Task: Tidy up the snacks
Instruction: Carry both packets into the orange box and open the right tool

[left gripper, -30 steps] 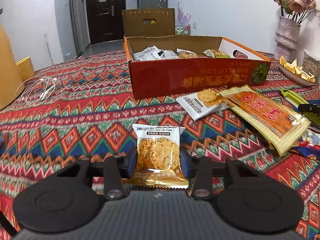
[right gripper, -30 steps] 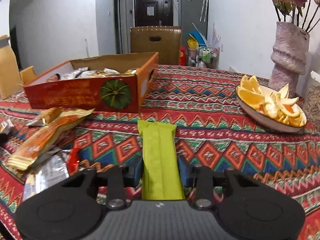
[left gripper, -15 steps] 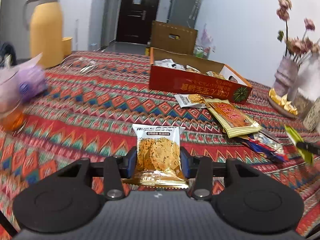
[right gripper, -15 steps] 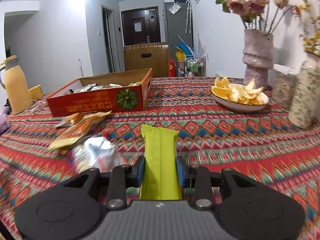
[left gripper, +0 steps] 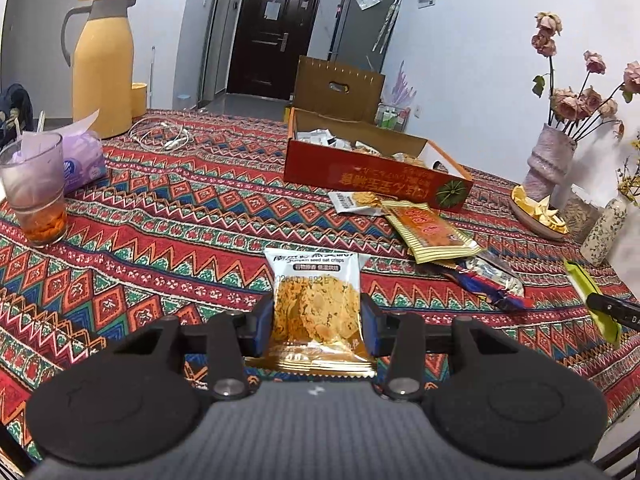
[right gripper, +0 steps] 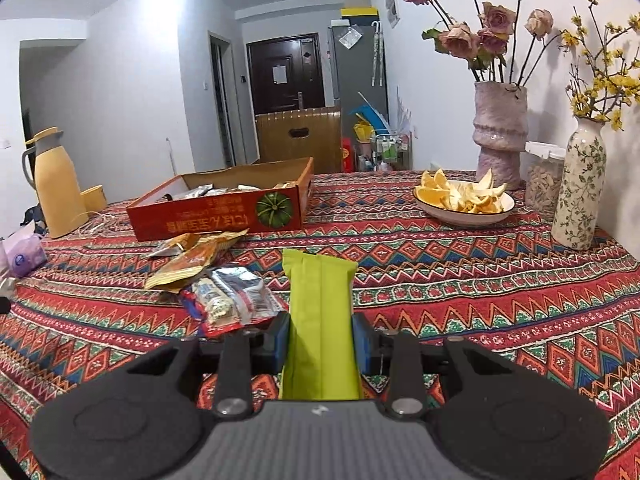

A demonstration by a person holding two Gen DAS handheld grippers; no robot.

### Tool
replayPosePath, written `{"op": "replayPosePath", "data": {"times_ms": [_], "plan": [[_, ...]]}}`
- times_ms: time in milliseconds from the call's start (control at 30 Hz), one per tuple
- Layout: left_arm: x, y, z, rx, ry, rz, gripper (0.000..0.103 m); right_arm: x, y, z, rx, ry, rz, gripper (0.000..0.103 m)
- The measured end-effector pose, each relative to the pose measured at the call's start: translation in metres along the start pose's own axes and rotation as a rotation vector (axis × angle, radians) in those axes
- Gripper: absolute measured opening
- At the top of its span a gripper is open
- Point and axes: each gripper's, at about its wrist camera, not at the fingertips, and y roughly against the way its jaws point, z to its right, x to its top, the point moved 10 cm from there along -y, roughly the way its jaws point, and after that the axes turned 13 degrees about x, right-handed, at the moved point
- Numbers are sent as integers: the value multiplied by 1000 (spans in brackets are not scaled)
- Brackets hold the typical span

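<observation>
Left wrist view: left gripper (left gripper: 317,318) fingers clamped on an oat crisp packet (left gripper: 315,306), held above the patterned tabletop (left gripper: 168,232). Beyond, a red cardboard box (left gripper: 372,174) holding wrapped snacks, with loose snack packets (left gripper: 430,230) just in front.

Right wrist view: right gripper (right gripper: 321,343) fingers clamped on a green bar wrapper (right gripper: 320,312), held above the tabletop. Ahead left, the red cardboard box; right, a bowl of orange pieces (right gripper: 464,202).
</observation>
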Motion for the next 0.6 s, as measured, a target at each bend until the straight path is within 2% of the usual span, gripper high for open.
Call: {"op": "replayPosePath", "data": {"times_ms": [233,400,600], "plan": [[22,2,8,-15,-16,38,44,17,-5,-5,26,23,11,32],[60,-15,26,-55,-55,67,44,64,-16,-15,73,82,47,32],[130,-56,60,-111,-99,124,44,137,-58,-30,117,180,77,32]]}}
